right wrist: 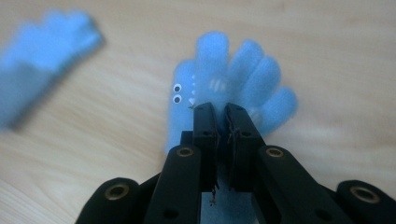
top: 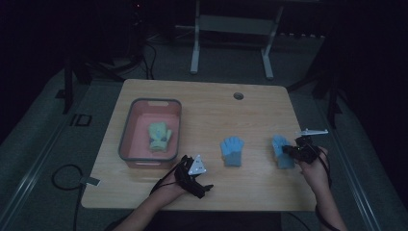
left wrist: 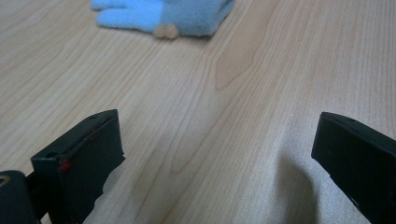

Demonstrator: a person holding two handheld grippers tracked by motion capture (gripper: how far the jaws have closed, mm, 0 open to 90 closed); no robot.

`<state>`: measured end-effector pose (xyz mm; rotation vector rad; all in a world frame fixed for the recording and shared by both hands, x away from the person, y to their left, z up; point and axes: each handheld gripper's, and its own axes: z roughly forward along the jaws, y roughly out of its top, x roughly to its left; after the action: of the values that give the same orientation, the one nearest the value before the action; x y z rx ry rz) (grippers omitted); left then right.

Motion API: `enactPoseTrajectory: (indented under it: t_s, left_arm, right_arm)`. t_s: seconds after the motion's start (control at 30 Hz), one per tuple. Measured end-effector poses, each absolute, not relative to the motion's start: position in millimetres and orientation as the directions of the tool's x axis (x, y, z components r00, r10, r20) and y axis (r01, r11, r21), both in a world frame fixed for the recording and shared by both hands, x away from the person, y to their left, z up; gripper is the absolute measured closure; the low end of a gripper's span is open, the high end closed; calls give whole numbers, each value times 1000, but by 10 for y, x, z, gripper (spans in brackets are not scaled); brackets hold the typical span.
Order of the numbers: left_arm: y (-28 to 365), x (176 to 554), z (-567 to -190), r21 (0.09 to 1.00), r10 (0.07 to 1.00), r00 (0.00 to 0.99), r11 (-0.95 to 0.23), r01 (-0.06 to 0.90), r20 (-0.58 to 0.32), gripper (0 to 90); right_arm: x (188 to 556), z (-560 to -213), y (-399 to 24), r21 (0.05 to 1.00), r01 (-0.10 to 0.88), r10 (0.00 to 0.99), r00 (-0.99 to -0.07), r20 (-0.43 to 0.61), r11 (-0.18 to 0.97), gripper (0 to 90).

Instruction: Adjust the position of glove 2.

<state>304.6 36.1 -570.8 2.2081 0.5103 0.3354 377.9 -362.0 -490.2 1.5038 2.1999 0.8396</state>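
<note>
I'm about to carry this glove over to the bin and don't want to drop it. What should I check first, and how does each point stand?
1. Right gripper closed on the right-hand fuzzy blue glove with googly eyes: ok, jaws nearly together over its palm.
2. Fabric really pinched between the jaws: cannot tell, the jaws hide it.
3. Grey-rimmed pink plastic bin has room: ok, a pale green glove lies inside with bare floor around it.
4. Path to the bin: not ok, the second blue glove and the left gripper lie between.
5. Left gripper free: ok, jaws wide apart over the wooden table.
</note>
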Motion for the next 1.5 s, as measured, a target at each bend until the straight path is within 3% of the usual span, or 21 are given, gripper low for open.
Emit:
enactPoseTrajectory:
  t_s: [0.37, 0.63, 1.03, 1.27, 1.5]
  left_arm:
    - [373, 3039, -5693, 785, 468, 881, -570, 243, 66, 23]
    - [364, 3035, -5702, 783, 464, 883, -572, 245, 64, 23]
    - [360, 3028, -5702, 783, 460, 886, -571, 248, 54, 23]
    - [368, 3026, -5700, 783, 456, 889, -569, 251, 47, 23]
    - [374, 3025, -5703, 782, 455, 889, -571, 250, 48, 23]
  right_arm:
    - [3845, -4695, -3242, 690, 705, 950, -301, 83, 164, 839]
    - [3794, -4907, -2991, 670, 736, 952, -267, 149, 101, 836]
    - [3903, -5241, -2720, 615, 777, 965, -241, 100, 130, 818]
    - [3967, -5361, -2739, 589, 794, 966, -244, 81, 151, 709]
    - [3990, -5217, -2815, 587, 771, 938, -343, 56, 247, 562]
